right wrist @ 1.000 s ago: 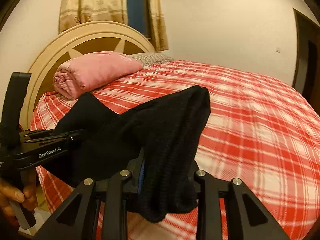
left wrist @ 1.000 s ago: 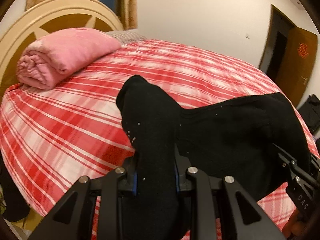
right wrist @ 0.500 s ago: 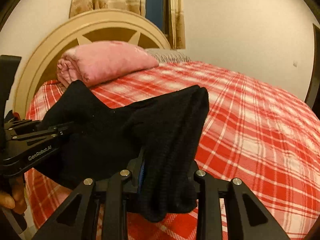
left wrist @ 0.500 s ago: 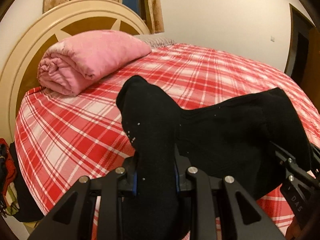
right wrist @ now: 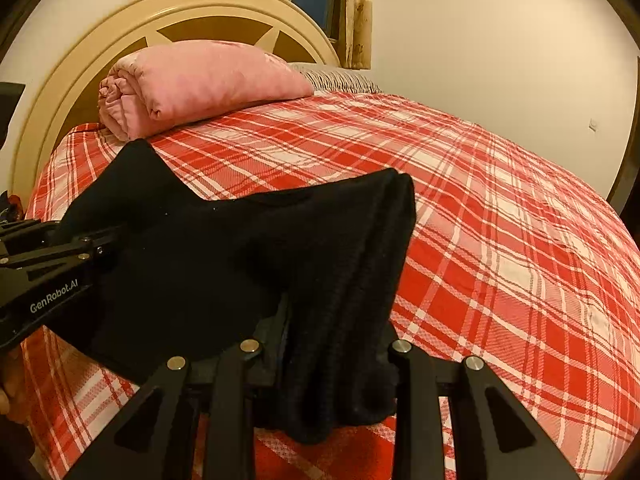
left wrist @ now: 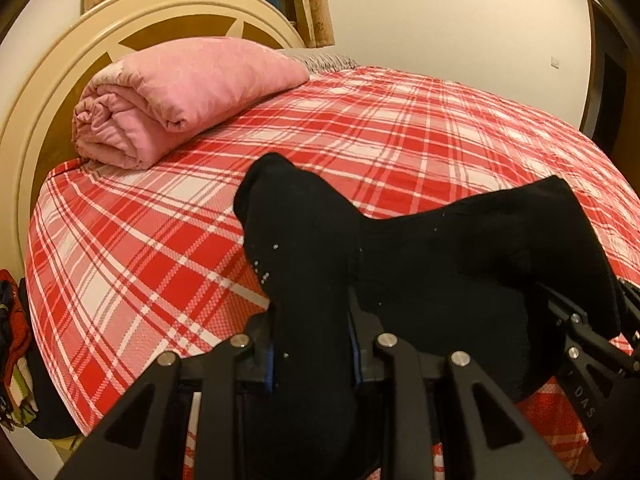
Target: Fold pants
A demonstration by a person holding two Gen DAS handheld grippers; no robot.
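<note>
A bed point(left wrist: 400, 128) under a red-and-white plaid cover fills the room ahead of both claws, its cream headboard point(right wrist: 224, 4) at the far end. The black pants point(left wrist: 440, 256) hang in the air over the bed's near edge, stretched between the left claw point(left wrist: 312, 360), pinching one bunched corner, and the right claw point(right wrist: 336, 360), pinching the other. A rolled pink quilt point(left wrist: 180, 92) lies far ahead to the left of both claws, against the headboard

text: "GenRobot.AI" | on: left tongs point(right wrist: 60, 256) body | text: "DAS" | on: right tongs point(left wrist: 580, 312) side
</note>
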